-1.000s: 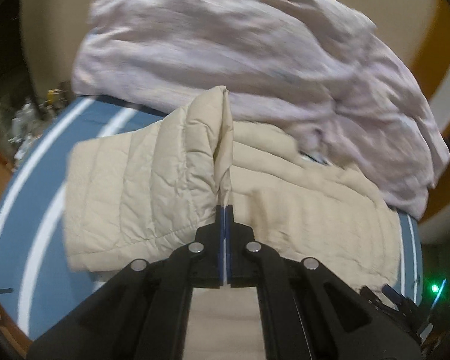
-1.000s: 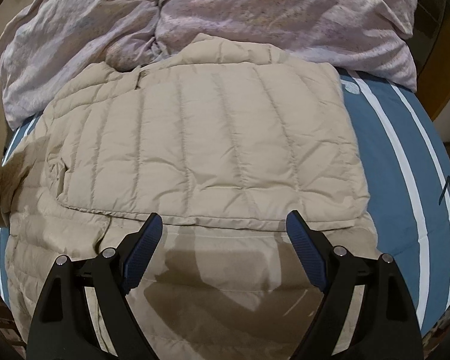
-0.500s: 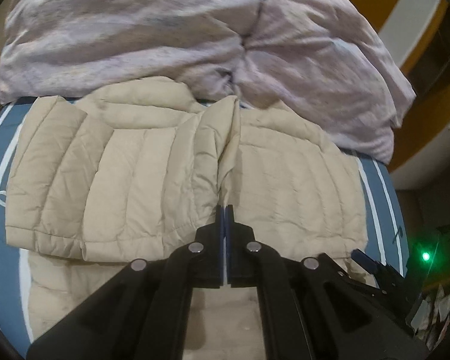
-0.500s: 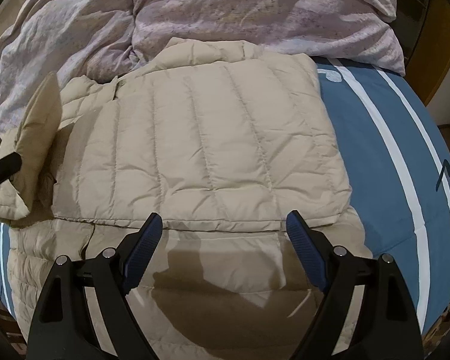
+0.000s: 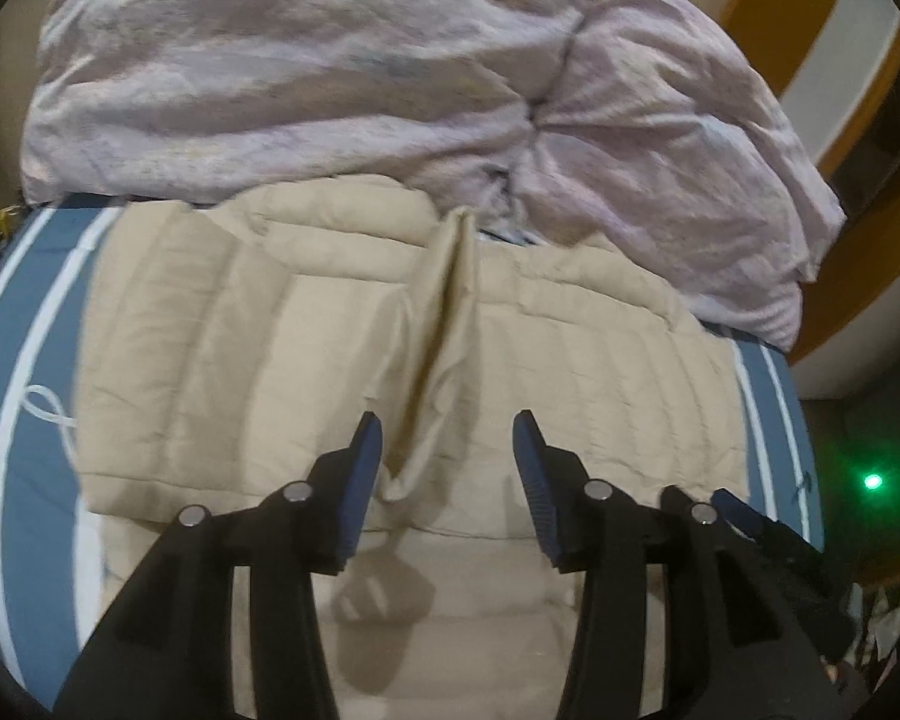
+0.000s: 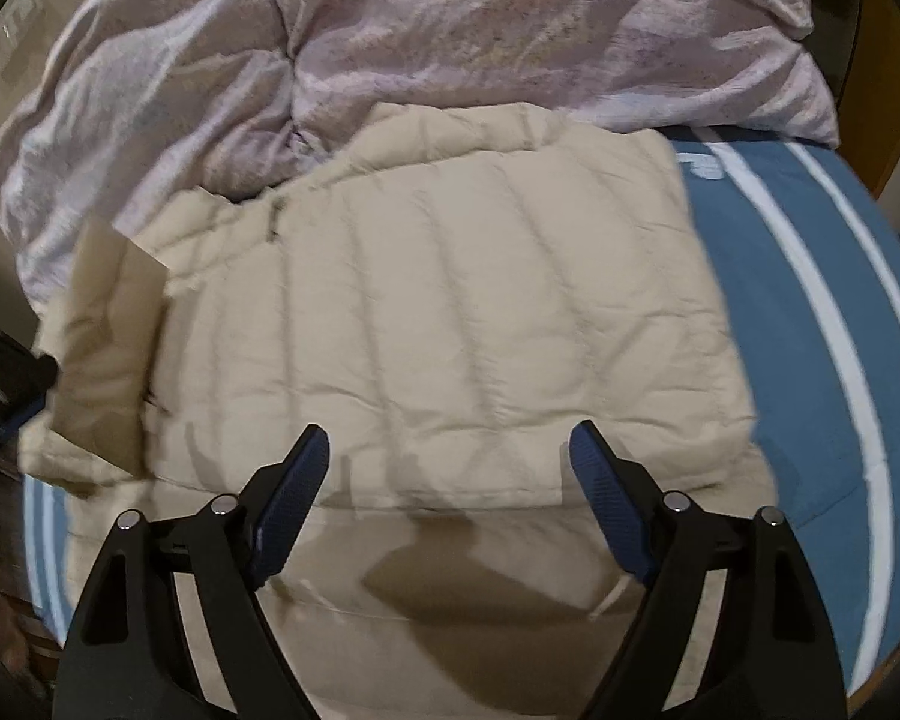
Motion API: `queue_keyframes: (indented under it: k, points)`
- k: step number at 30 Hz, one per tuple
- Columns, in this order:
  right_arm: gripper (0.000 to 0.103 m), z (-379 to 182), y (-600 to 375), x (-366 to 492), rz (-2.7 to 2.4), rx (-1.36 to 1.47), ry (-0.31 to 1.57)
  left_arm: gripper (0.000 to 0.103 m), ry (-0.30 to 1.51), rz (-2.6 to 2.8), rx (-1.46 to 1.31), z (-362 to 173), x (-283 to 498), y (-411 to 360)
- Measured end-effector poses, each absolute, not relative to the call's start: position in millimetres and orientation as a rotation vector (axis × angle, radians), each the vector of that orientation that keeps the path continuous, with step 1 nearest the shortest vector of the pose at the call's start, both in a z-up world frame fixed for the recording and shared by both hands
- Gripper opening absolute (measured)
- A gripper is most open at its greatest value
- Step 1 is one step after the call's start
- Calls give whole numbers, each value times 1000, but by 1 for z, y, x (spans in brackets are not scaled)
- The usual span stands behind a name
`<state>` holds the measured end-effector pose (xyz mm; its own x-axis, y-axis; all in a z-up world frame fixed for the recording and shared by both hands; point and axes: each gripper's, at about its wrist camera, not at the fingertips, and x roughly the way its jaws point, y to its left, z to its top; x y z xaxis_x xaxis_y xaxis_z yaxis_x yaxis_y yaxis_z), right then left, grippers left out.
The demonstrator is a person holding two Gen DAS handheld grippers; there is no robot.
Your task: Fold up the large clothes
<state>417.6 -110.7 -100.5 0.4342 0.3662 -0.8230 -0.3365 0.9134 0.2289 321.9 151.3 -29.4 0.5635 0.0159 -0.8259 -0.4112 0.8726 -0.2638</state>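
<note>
Soft, puffy, slippery beige quilted jacket [image 5: 570, 372] — best pinched at a hem or fold edge — left claw [image 5: 447, 468] opening off its ridge, right claw [image 6: 447, 480] spread, closing slightly, empty.

A bed [image 6: 810, 312] is carrying everything here. It is wearing a blue cover with white stripes. In the right wrist view the blue is showing at 3 o'clock, and in the left wrist view it is showing at 9 o'clock, with a thin strip at 3 o'clock.

A puffy beige jacket [image 6: 450, 312] is lying flat on the bed, partly folded, and filling the middle of both views [image 5: 240, 360]. One loose flap of it is sticking up.

A crumpled pale purple blanket [image 6: 510, 42] is lying on the bed at 12 o'clock [image 5: 330, 72]. Its edge is touching the top of the jacket.
</note>
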Motion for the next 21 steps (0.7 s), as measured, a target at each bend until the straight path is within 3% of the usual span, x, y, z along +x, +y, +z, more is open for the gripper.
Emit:
queue_keyframes:
  k: [13, 21]
  points:
    - [79, -87, -44, 416, 646, 142, 1088, 51, 902, 352, -458, -10, 296, 195]
    - [64, -106, -14, 416, 682, 114, 1163, 51, 936, 387, -453, -21, 291, 206]
